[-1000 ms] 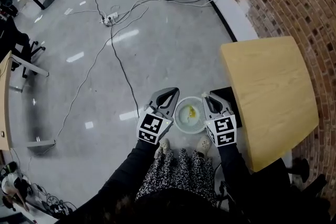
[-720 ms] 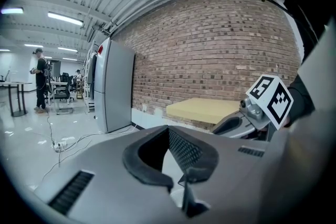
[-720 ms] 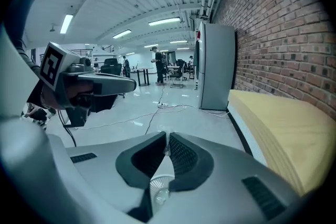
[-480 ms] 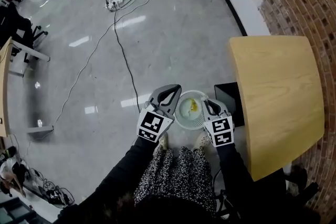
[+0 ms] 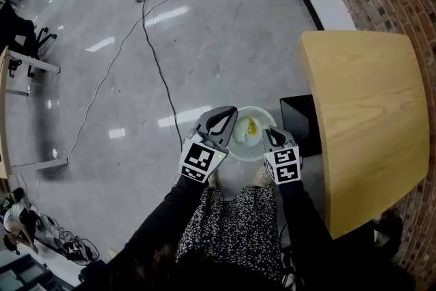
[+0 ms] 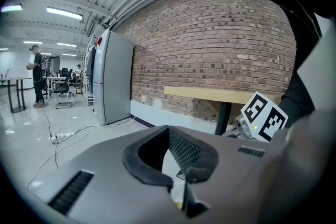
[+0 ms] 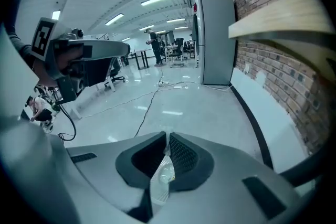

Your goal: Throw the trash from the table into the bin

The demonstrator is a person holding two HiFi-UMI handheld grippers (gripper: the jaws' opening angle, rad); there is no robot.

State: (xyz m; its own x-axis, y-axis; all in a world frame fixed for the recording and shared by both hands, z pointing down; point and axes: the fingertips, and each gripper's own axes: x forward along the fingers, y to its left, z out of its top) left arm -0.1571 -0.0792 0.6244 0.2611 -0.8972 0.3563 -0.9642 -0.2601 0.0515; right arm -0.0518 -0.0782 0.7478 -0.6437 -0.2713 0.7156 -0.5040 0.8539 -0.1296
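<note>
Now that the small yellow scrap (image 5: 251, 127) lies inside the round white slatted plastic bin (image 5: 244, 152) on the floor just in front of you, and the pale wooden table (image 5: 368, 112) on your right shows nothing on its top, the job looks all but done. What changes over the last second is height. Your left gripper (image 5: 231, 114) and right gripper (image 5: 270, 131) both come lower, the right one more, until their tips overlap the bin's rim from either side in the head view. Your left gripper's jaws meet on nothing. Your right gripper's jaws are pressed together too. A thin, pale, ribbed sliver (image 7: 160, 178) shows in the slit behind their tips, and it could be a film of trash or only the bin seen through the gap. If it is trash, it still needs releasing over the bin. The black square box (image 5: 300, 120) stands just beside the table.
</note>
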